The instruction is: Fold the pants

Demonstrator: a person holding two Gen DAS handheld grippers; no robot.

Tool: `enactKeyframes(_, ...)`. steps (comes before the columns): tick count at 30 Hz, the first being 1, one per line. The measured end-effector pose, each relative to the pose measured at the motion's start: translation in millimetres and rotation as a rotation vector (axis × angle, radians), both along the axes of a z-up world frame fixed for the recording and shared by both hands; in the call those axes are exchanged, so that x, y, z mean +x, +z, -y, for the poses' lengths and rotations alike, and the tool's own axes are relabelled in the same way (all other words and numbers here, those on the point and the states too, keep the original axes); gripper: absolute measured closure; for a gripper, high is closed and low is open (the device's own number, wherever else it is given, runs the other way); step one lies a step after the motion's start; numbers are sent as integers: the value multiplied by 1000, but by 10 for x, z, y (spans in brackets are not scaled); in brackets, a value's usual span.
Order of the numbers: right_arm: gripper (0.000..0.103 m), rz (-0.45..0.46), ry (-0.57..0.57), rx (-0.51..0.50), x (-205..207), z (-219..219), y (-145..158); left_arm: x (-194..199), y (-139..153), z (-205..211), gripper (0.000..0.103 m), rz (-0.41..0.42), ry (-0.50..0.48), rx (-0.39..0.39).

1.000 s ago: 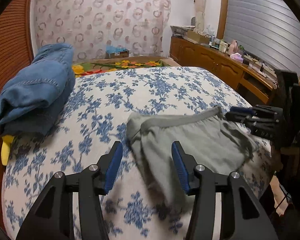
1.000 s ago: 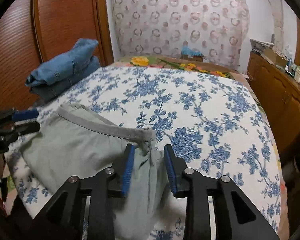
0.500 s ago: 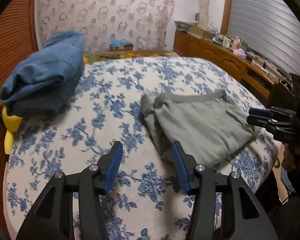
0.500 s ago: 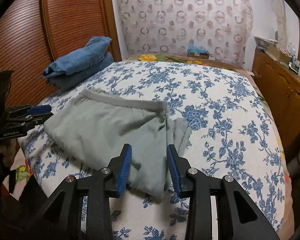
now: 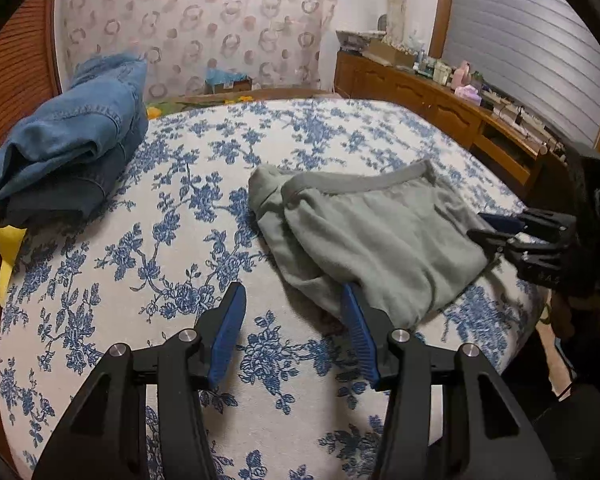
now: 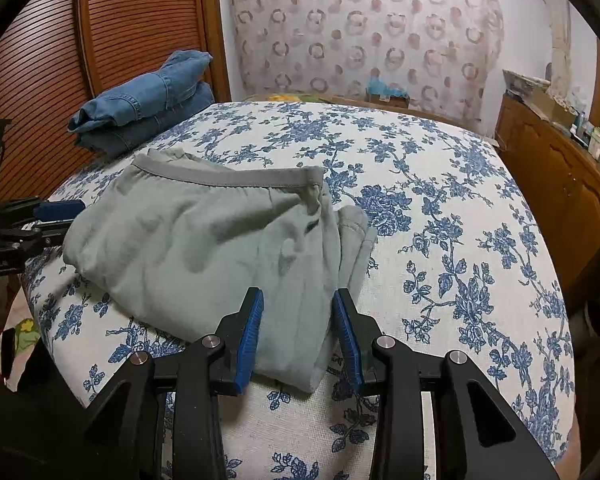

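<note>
Pants (image 6: 204,248), grey, lay folded into a compact bundle on the floral bedspread (image 6: 440,208), near corner between the right gripper (image 6: 298,336) blades. That gripper stood spread, pads not pressing cloth. The left gripper (image 5: 290,332) was likewise spread, over bare bedspread, the bundle just ahead and to its right. Beyond the bundle, the waistband (image 6: 228,176) faced the far side. Further off sat folded denim (image 6: 140,100). Judgement: folding appeared essentially complete; only tidying of the protruding side layers remained.
</note>
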State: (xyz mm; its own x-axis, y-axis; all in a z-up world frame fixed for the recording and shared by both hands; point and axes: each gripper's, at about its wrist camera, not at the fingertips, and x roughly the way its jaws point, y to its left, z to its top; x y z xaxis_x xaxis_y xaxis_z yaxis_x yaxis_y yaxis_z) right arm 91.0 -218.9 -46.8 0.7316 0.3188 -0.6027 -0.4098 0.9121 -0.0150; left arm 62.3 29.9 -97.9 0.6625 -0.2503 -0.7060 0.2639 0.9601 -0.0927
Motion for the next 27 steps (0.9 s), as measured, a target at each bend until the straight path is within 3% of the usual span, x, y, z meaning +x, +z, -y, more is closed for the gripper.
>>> enactKeyframes(8,66,20,-8,14,-130,72,37,-183,223,54,51,61,-47,-52)
enactKeyframes(13,66,19,5,32,-285,157,54,-226,95,231,52,32,-98,-23)
enactKeyframes(15,66,12,13,31,-334,179,45,-220,44,260,59,21,-98,-16)
enactKeyframes(22,66,-14,37,41,-404,222,-9,-191,-89,275,62,-17,-97,-9)
enactKeyframes(27,80,-5,37,20,-378,211,-37,-176,-145,264,62,-26,-88,-8)
